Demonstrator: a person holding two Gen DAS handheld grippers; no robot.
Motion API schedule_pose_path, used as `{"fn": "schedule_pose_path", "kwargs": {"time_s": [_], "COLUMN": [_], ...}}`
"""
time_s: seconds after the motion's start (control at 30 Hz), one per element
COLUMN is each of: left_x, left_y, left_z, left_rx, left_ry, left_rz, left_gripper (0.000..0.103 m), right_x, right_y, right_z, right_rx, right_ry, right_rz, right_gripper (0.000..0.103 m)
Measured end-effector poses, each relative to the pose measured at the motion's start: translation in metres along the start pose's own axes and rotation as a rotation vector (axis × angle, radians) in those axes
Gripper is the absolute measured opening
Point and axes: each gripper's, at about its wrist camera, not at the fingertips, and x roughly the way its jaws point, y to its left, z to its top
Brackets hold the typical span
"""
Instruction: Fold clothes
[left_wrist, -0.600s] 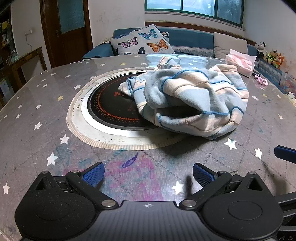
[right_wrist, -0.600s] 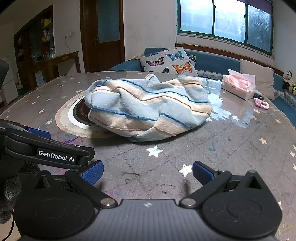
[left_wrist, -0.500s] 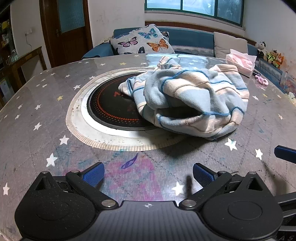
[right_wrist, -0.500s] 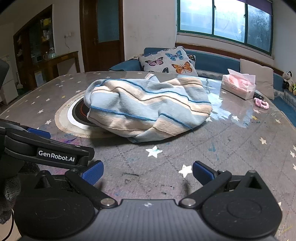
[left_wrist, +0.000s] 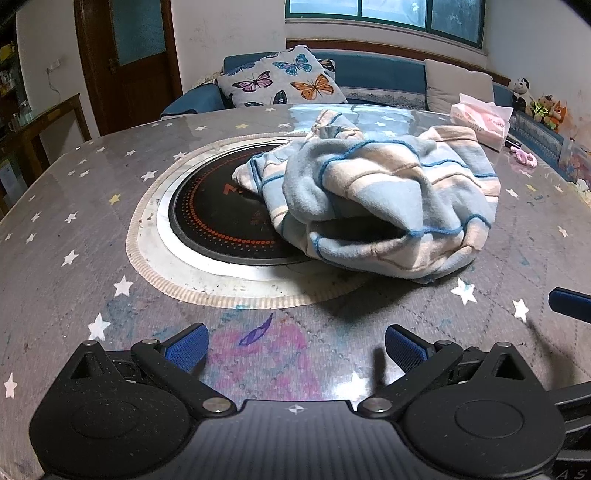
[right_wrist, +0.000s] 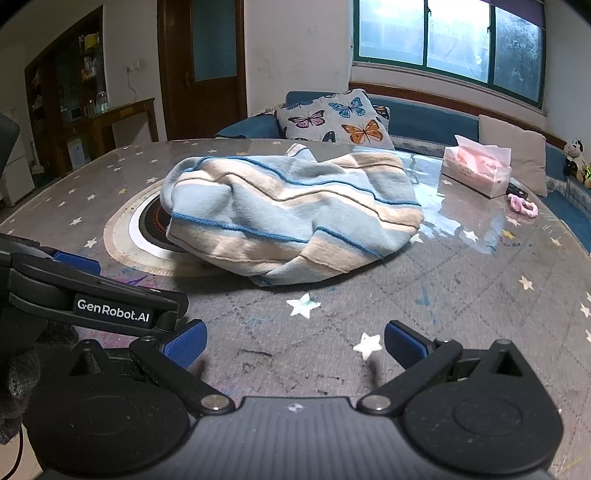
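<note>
A crumpled garment (left_wrist: 380, 199) striped in light blue and beige lies heaped on the round table, partly over the black hotplate (left_wrist: 218, 218). The right wrist view shows the same garment (right_wrist: 291, 218) at mid-table. My left gripper (left_wrist: 295, 349) hovers near the table's front edge, open, nothing between its blue pads, well short of the cloth. My right gripper (right_wrist: 295, 345) is also open and empty, in front of the garment. One blue fingertip (left_wrist: 569, 304) of the right gripper shows at the right edge of the left wrist view.
The grey star-patterned tabletop (left_wrist: 74, 236) is glossy. A pink tissue pack (right_wrist: 476, 170) and a pink hair tie (right_wrist: 522, 206) sit at the far right. A sofa with a butterfly cushion (right_wrist: 332, 120) stands behind the table.
Both views have crept slightly forward toward the garment; the garment itself has not moved and both grippers stay wide.
</note>
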Motion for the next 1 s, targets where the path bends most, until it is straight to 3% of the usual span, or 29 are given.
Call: {"fn": "schedule_pose_path", "kwargs": {"time_s": [1.0], "left_x": [0.007], "left_y": [0.009], "left_z": [0.023], "left_rx": [-0.001], "left_ry": [-0.017], "left_rz": [-0.006], "left_gripper": [0.103], "right_x": [0.014], "right_y": [-0.001], "right_z": [0.02], "right_rx": [-0.026], "right_ry": [-0.008], "right_rz": [0.021], "right_gripper": [0.103]}}
